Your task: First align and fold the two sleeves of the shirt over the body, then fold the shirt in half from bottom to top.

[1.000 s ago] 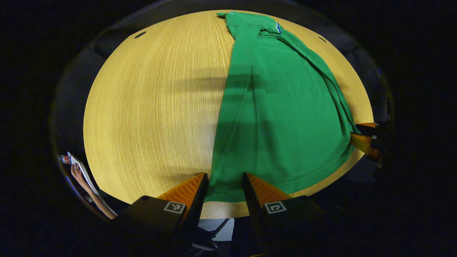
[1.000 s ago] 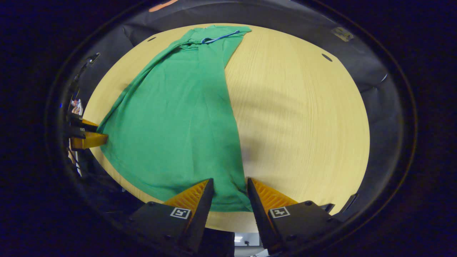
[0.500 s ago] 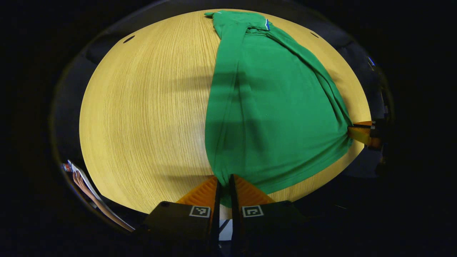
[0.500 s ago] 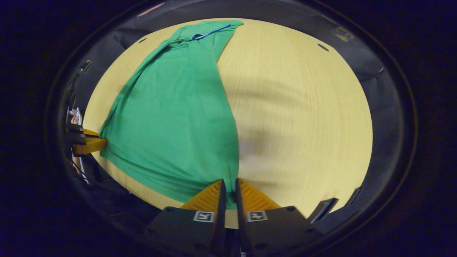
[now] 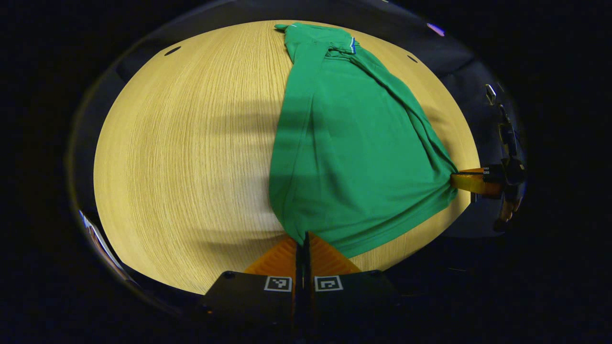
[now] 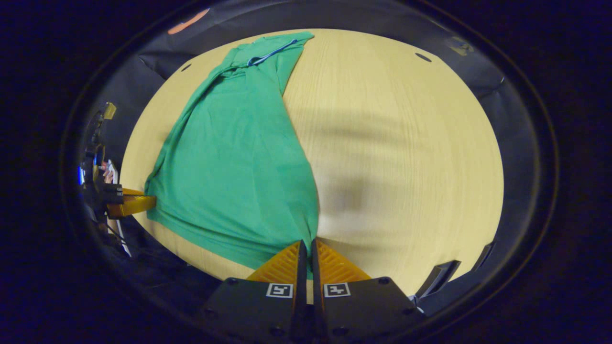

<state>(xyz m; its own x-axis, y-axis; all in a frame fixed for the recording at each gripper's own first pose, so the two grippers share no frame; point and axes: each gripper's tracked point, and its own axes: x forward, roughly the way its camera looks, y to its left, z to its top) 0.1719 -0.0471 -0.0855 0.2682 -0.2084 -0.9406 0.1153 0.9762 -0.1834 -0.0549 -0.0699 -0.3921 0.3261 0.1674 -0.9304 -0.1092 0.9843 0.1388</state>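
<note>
On a round wooden table (image 5: 181,143), a green shirt (image 5: 354,153) lies lengthwise with both sleeves folded over its body and the collar at the far edge. At the near hem, the left gripper (image 5: 304,241) has its jaws pressed together on one bottom corner of the shirt. The right gripper (image 6: 307,248) likewise has its jaws closed tight on the other bottom corner. Between the two grippers the hem is drawn taut, and the pinched corners look lifted slightly off the table near its front edge
</note>
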